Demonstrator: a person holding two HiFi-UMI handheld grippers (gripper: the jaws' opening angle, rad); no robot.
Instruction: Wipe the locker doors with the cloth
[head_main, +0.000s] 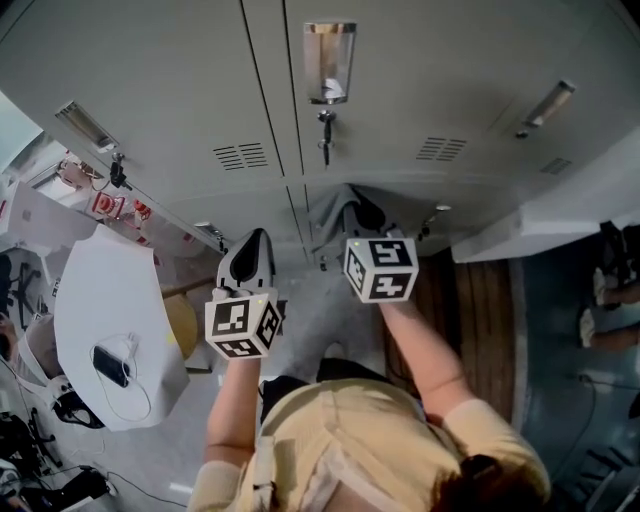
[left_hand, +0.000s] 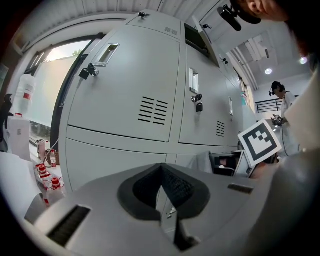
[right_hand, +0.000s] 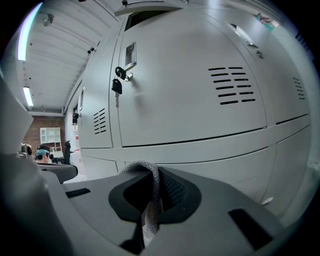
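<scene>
The right gripper pinches just a bit of cloth, the left gripper is closed and empty, so rubbing the doors ahead could tug it out.

Pale grey locker doors, grey woven cloth, black-and-white patterned marker cube

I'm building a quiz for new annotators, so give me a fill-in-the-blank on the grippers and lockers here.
The right gripper is shut on the ___.
The left gripper has its jaws together, holding ___.
From the lock of one locker door hangs a ___.
Missing words: cloth; nothing; key.
</scene>
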